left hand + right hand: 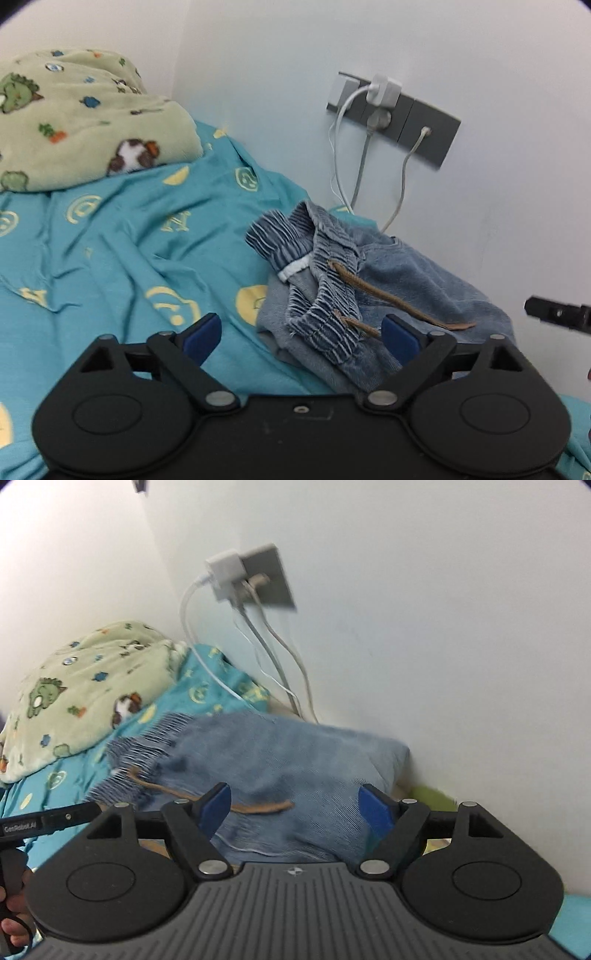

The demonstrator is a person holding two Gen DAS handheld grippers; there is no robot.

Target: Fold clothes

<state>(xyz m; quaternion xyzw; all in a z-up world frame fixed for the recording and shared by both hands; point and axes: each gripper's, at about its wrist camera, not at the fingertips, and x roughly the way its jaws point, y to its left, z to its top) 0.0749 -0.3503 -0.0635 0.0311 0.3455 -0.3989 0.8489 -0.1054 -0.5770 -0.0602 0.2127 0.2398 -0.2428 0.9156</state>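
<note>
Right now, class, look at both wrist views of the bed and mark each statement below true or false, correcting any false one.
1. The folded blue denim shorts lie on the teal patterned bedsheet. True.
2. The left gripper is clamped on the shorts. False: its jaws stand open, gripping nothing.
3. A brown drawstring trails from the shorts' elastic waistband. True.
4. The green cartoon-print fleece blanket covers the shorts. False: it sits apart, farther up the bed.
5. The white charger lies on the bedsheet. False: it is plugged into the grey wall socket panel.
6. The right gripper has its jaws open. True.
</note>
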